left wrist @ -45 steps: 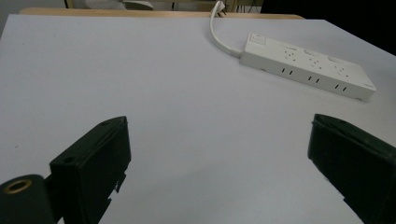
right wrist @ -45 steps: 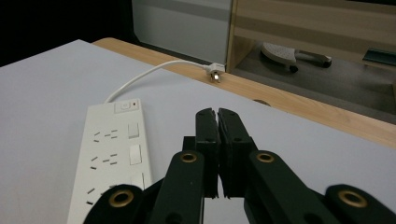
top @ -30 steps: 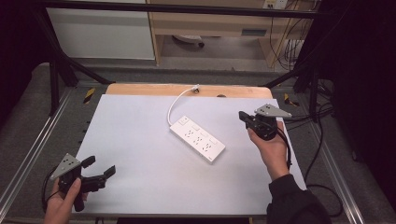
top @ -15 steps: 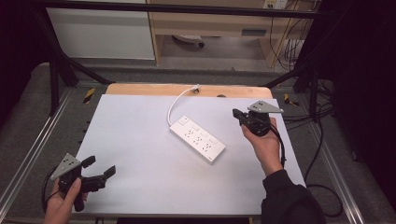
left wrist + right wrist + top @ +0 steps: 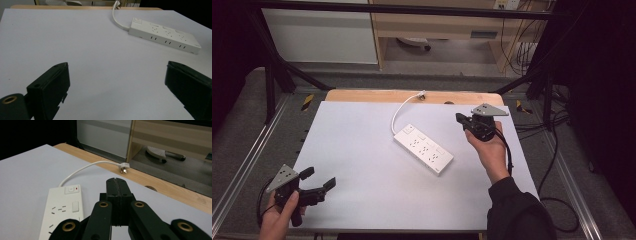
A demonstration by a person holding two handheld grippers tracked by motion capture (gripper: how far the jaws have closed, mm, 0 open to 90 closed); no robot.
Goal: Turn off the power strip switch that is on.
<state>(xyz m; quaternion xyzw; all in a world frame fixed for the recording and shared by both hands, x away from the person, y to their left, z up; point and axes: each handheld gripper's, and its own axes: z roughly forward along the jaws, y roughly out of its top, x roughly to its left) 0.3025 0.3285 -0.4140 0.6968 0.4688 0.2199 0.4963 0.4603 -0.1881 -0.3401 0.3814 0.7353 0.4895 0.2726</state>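
A white power strip [image 5: 424,149] lies diagonally in the middle of the white tabletop [image 5: 362,150], its short white cord curling to a plug [image 5: 422,94] at the far wooden edge. My right gripper [image 5: 460,120] hovers to the right of the strip's far end, jaws shut with nothing between them; in the right gripper view the closed jaws [image 5: 116,185] point over the strip's switch end [image 5: 71,189] toward the plug [image 5: 124,167]. At the near left corner my left gripper [image 5: 318,179] is open and empty, and the strip [image 5: 163,35] lies far ahead of it.
A bare wooden strip [image 5: 362,96] runs along the table's far edge. Metal frame rails [image 5: 247,165] flank the table, with black cables [image 5: 557,150] on the floor at the right. Shelving and a white panel [image 5: 322,35] stand behind.
My right gripper has drifted left and toward the far edge, closer to the power strip's switch end. The left gripper has stayed put.
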